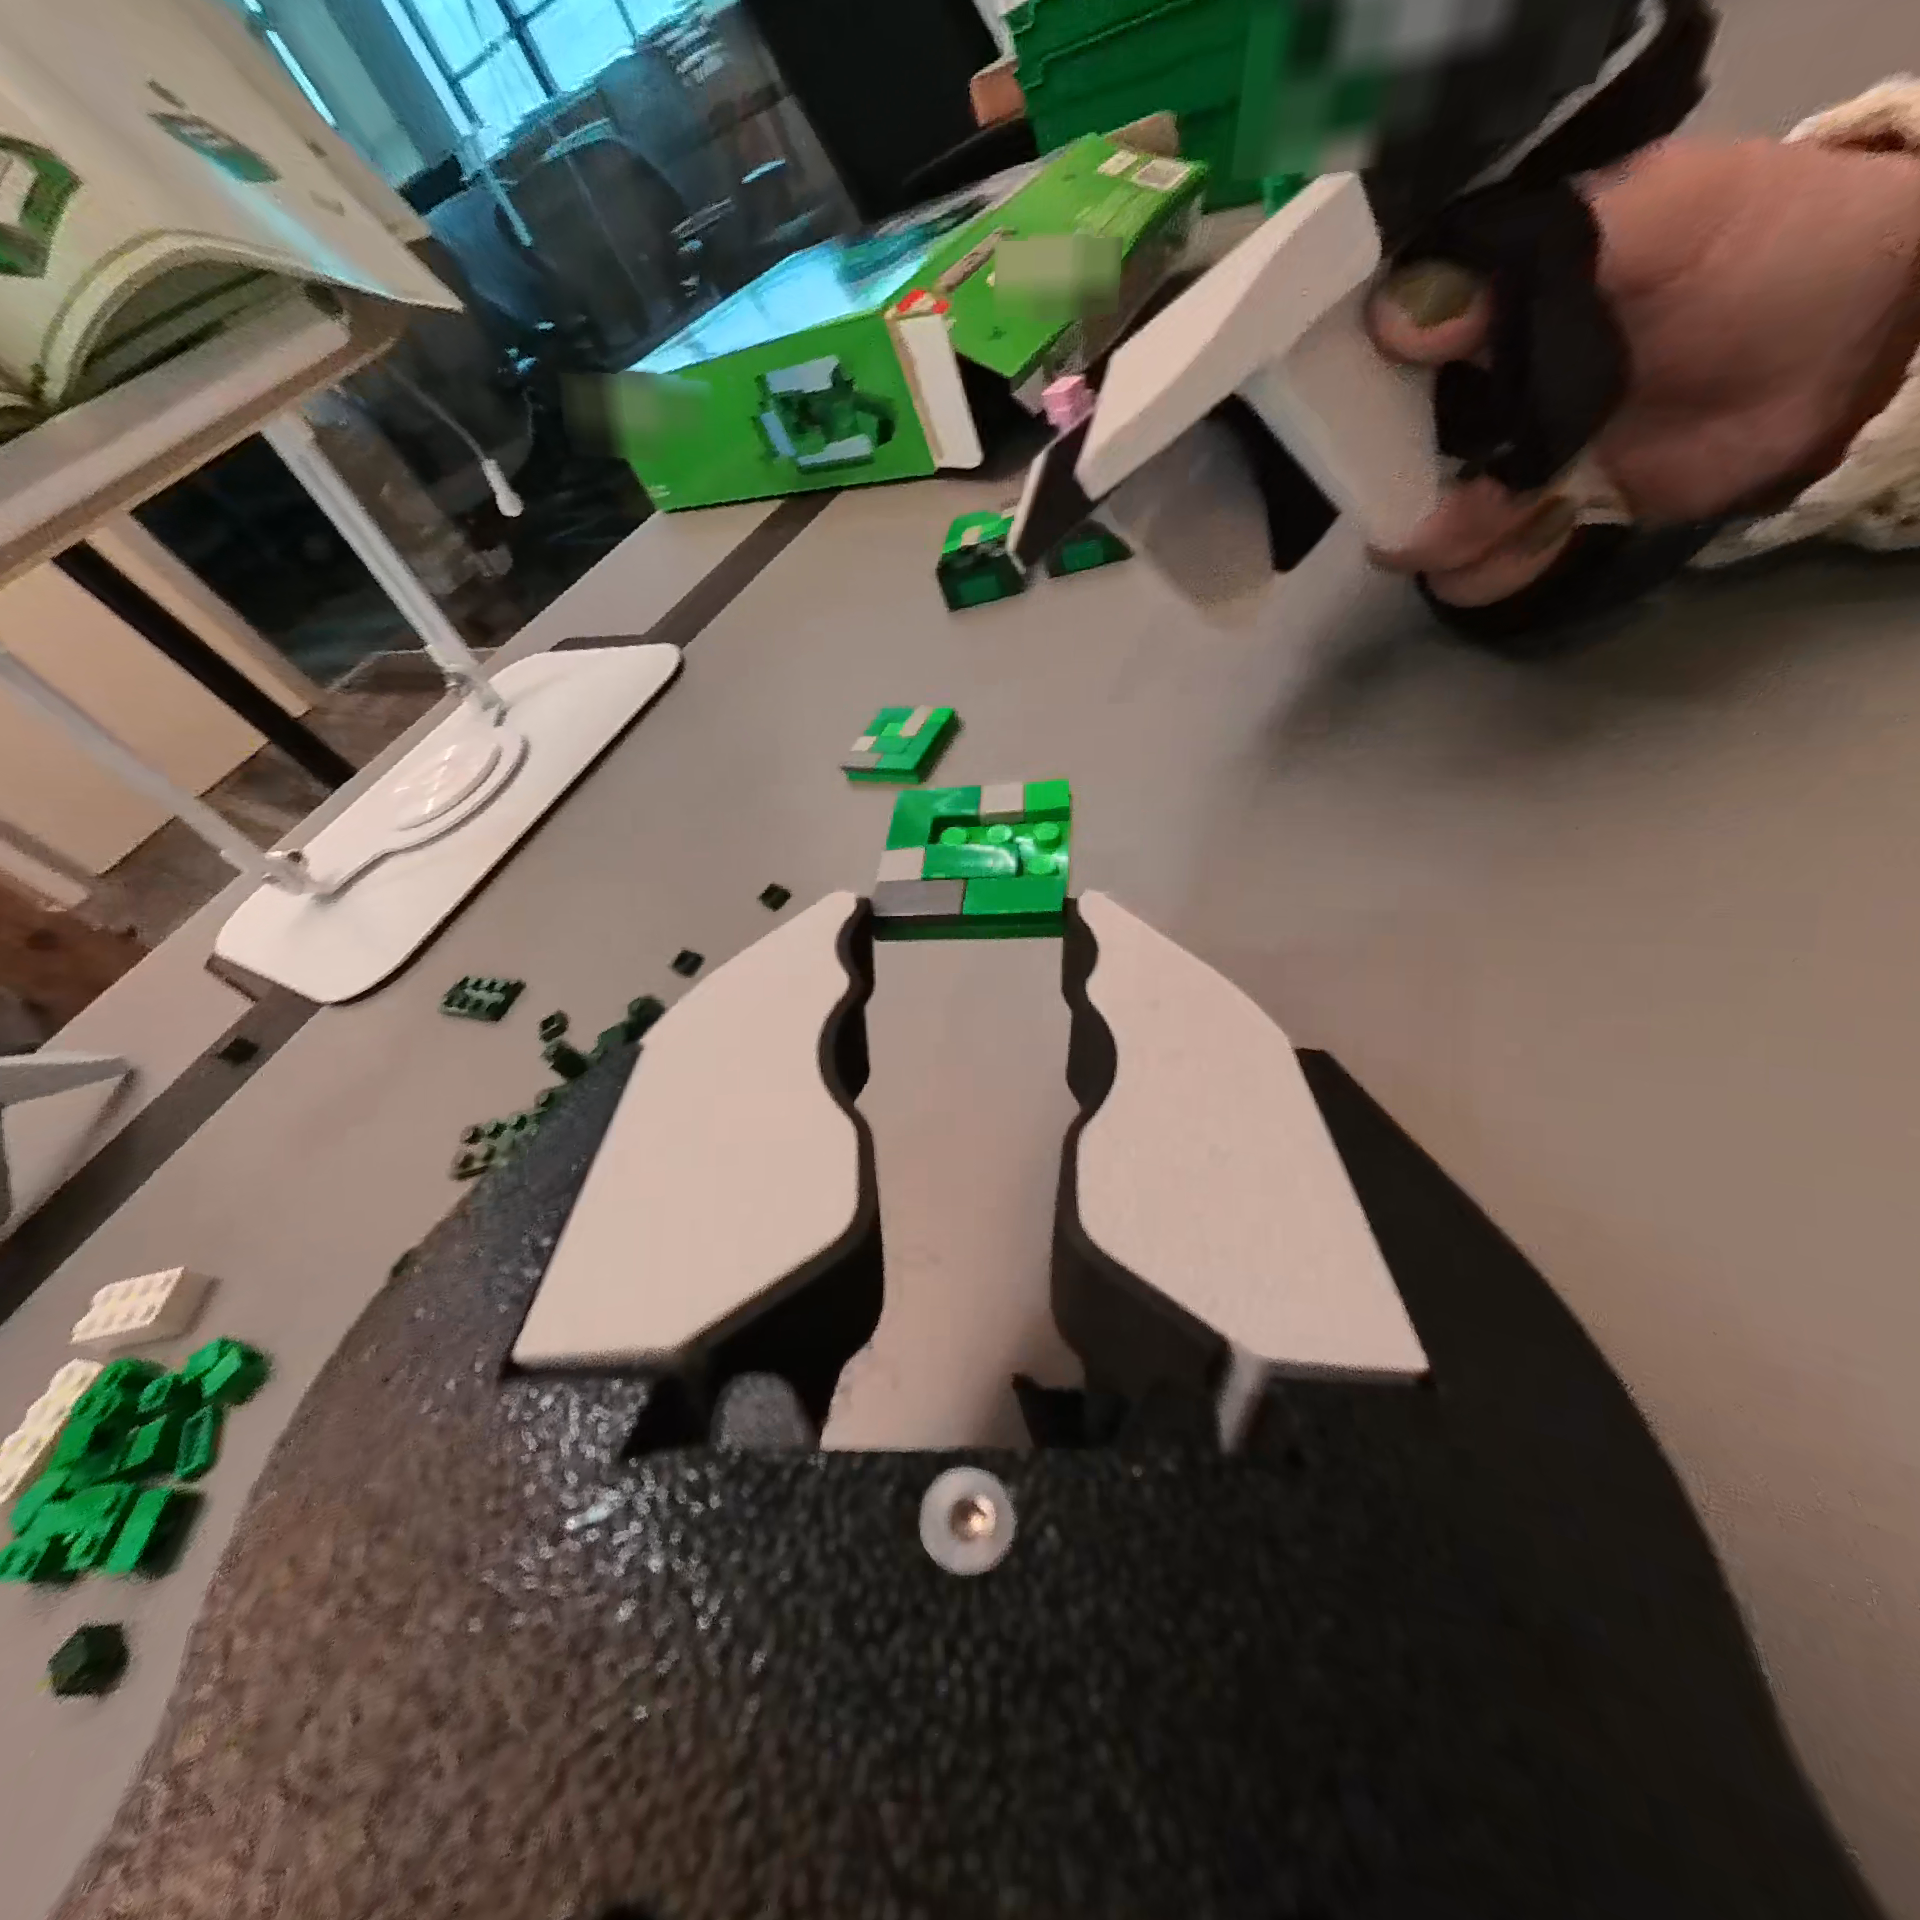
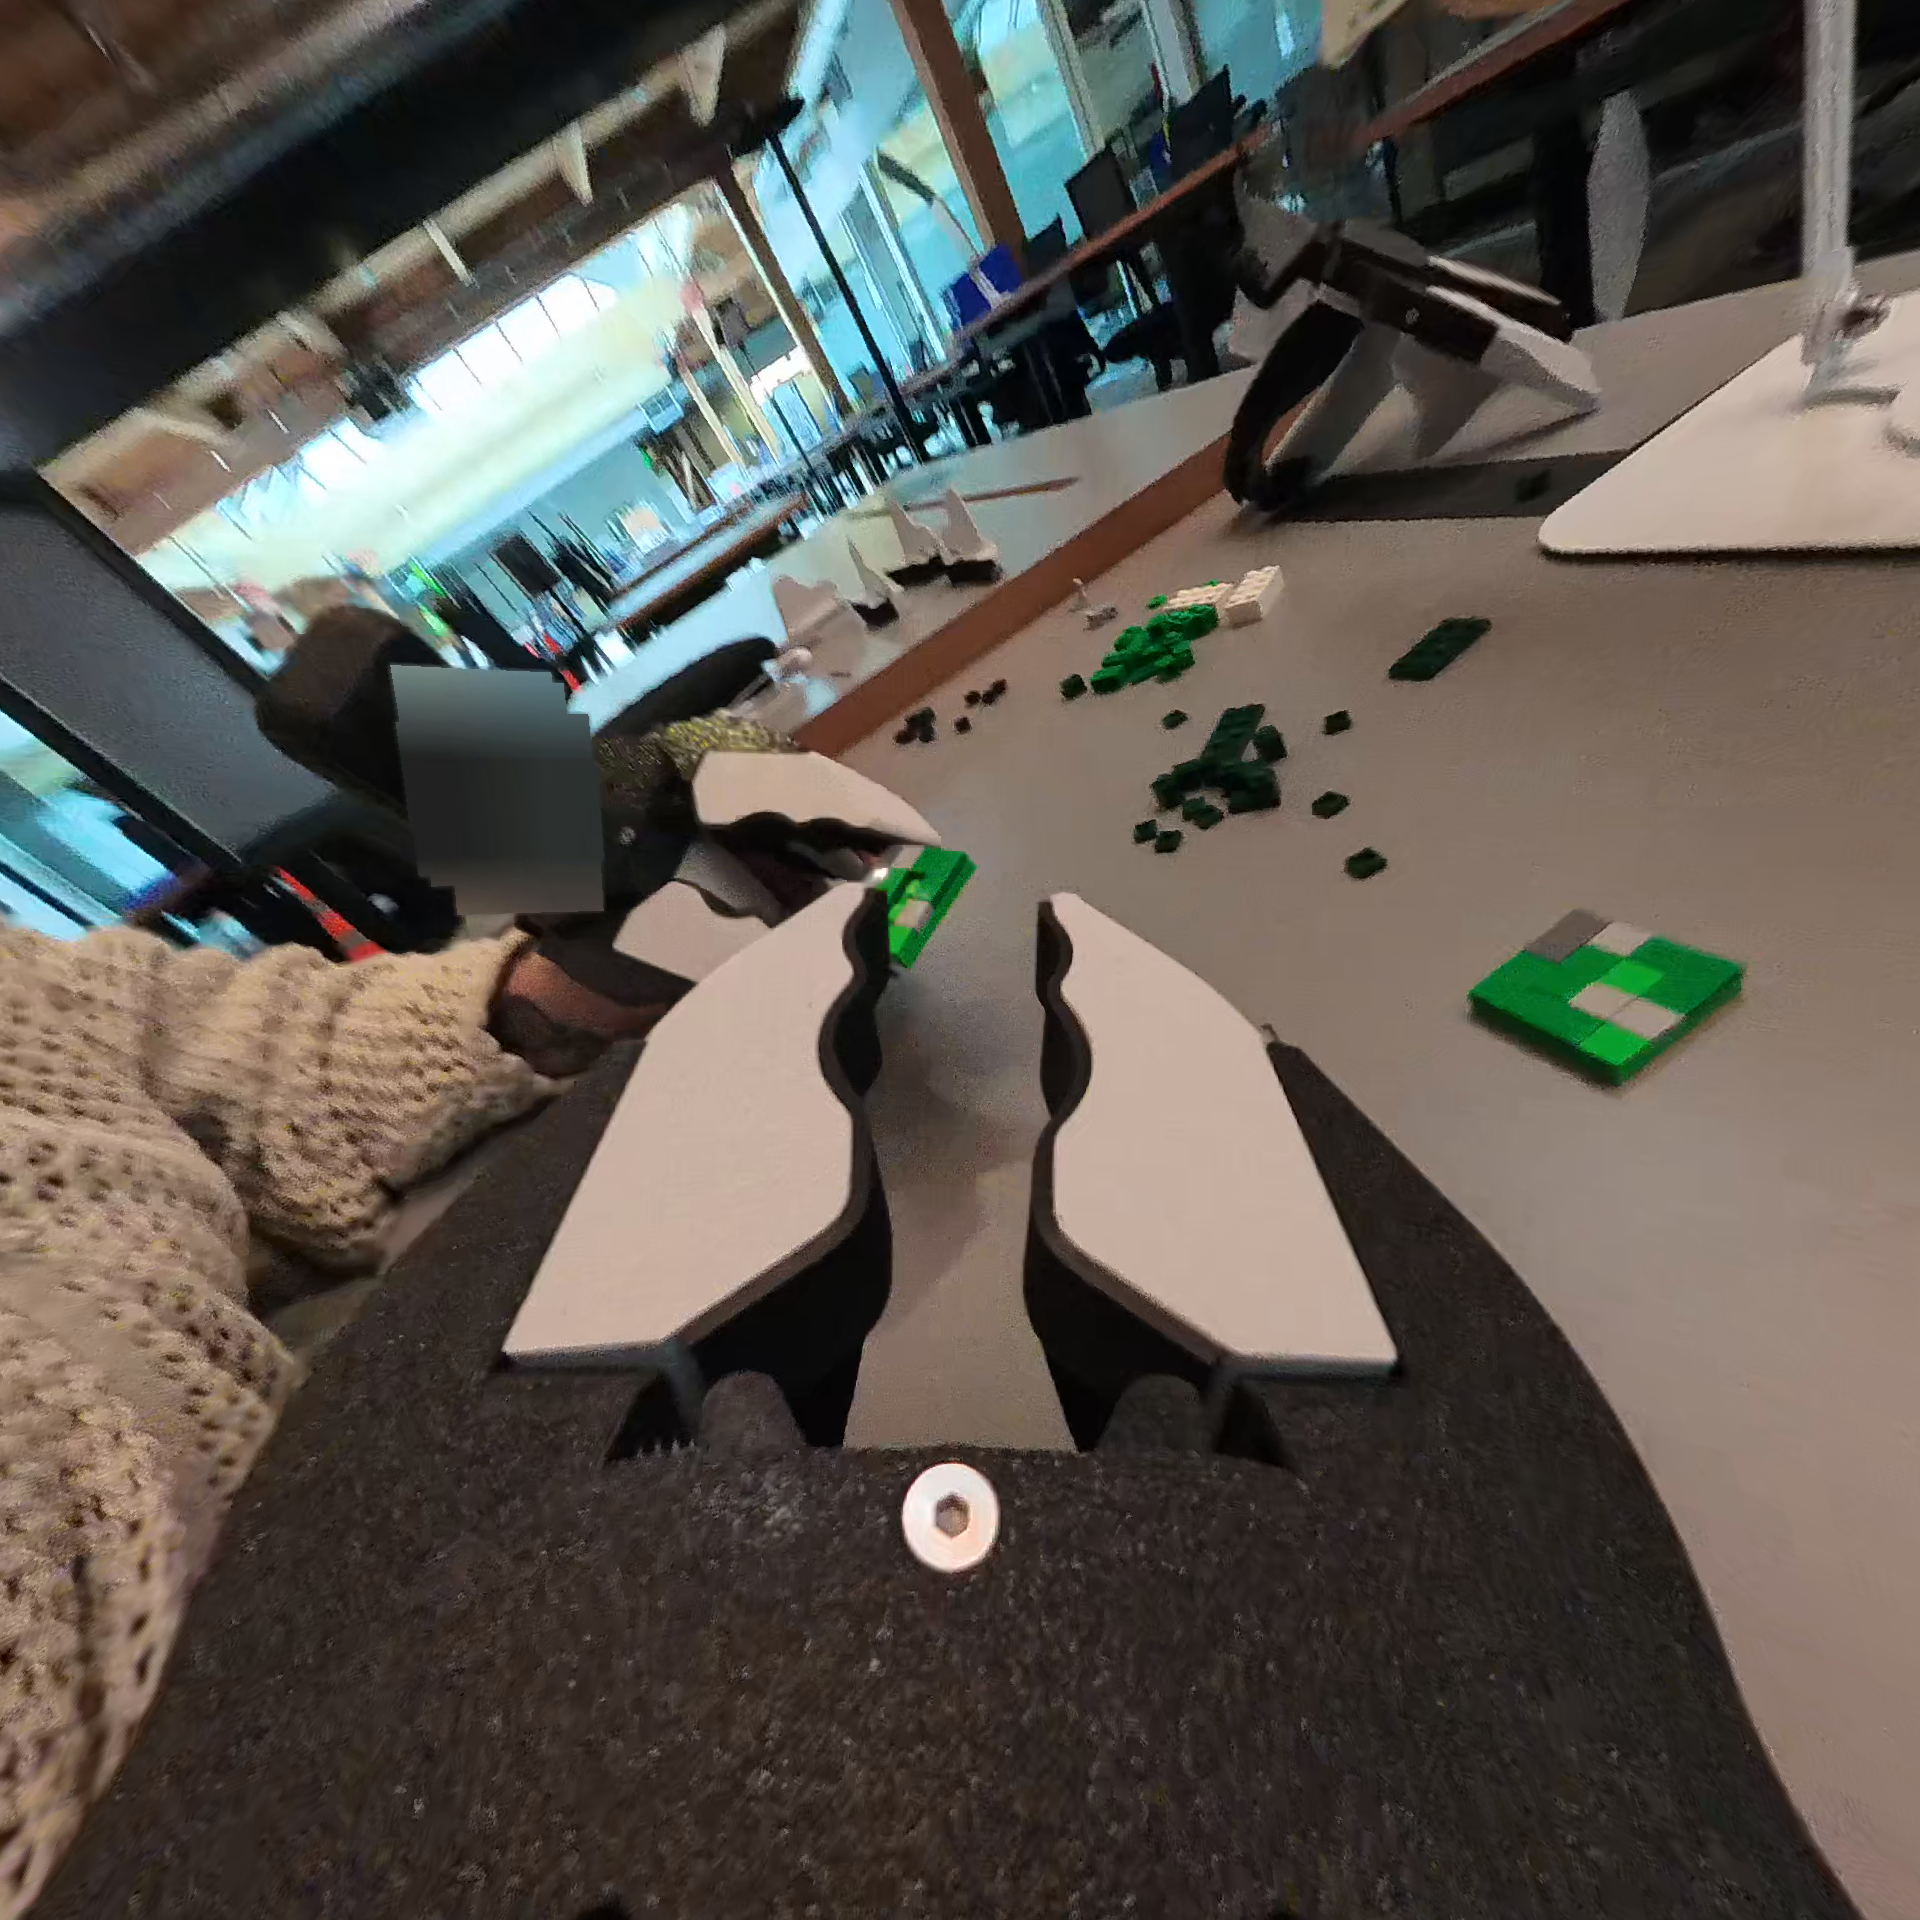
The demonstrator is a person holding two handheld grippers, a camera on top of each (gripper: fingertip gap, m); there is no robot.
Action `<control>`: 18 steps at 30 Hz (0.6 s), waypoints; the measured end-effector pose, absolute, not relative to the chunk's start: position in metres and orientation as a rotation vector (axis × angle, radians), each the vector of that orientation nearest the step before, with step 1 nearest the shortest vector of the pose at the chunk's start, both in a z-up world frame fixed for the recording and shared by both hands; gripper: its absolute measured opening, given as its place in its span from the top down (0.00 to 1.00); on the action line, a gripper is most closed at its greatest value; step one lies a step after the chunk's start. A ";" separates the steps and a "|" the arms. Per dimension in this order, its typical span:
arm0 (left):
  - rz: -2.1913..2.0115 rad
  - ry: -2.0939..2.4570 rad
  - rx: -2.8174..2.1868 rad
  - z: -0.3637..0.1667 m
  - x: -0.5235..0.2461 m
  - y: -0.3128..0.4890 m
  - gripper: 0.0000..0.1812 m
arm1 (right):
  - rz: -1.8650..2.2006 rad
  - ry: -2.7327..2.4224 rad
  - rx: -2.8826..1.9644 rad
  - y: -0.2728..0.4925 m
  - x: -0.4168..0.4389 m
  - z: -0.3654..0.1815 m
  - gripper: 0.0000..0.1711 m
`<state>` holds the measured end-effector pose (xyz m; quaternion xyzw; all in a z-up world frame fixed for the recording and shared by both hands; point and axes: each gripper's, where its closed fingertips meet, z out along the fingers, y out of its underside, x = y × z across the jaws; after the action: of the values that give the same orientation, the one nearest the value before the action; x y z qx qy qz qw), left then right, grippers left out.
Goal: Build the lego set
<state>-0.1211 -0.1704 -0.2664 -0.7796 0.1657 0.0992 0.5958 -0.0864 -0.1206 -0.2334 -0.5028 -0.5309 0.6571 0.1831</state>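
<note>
My left gripper (image 1: 968,906) holds a square green plate assembly (image 1: 982,857) with grey tiles and bare studs in the middle, its side edges caught between my two fingertips. In the right wrist view the left gripper (image 2: 883,847) shows side-on with that plate (image 2: 930,899) at its tips. My right gripper (image 2: 956,920) is open and empty, low over the grey table. In the left wrist view the right gripper (image 1: 1029,551) sits farther back, a hand on its handle, its tips beside a small dark and bright green build (image 1: 977,566). A second green tiled plate (image 1: 899,743) (image 2: 1605,997) lies flat on the table.
Loose dark green pieces (image 1: 551,1049) (image 2: 1216,774), a bright green pile (image 1: 104,1455) (image 2: 1153,644) and white bricks (image 1: 140,1304) (image 2: 1242,597) lie on the table. A white stand base (image 1: 447,821) (image 2: 1745,457) holds a booklet (image 1: 156,260). Green boxes (image 1: 790,416) stand behind. A spare gripper (image 2: 1423,384) rests far back. Spacing between my two grippers at the tips: around 8 cm.
</note>
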 end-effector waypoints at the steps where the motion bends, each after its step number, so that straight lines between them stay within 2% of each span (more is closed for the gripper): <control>1: 0.254 0.369 -1.798 -0.264 -0.124 -0.171 0.81 | 1.807 -1.531 -1.386 -0.118 -0.087 -0.229 0.85; 6: 0.372 0.337 -1.688 -0.237 -0.128 -0.175 0.81 | 1.540 -1.799 -1.189 -0.112 -0.119 -0.206 0.94; 14: 0.297 0.277 -1.746 -0.255 -0.138 -0.172 0.81 | 1.169 -2.329 -0.851 -0.170 -0.275 -0.204 0.90; 18: 0.258 0.199 -1.719 -0.248 -0.148 -0.175 0.81 | 1.042 -2.524 -1.092 -0.195 -0.352 -0.229 0.89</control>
<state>-0.1480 -0.1752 -0.2484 -0.7540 0.0872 0.1134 0.6411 -0.3521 -0.1949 -0.2290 -0.3694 -0.8540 0.3524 0.1005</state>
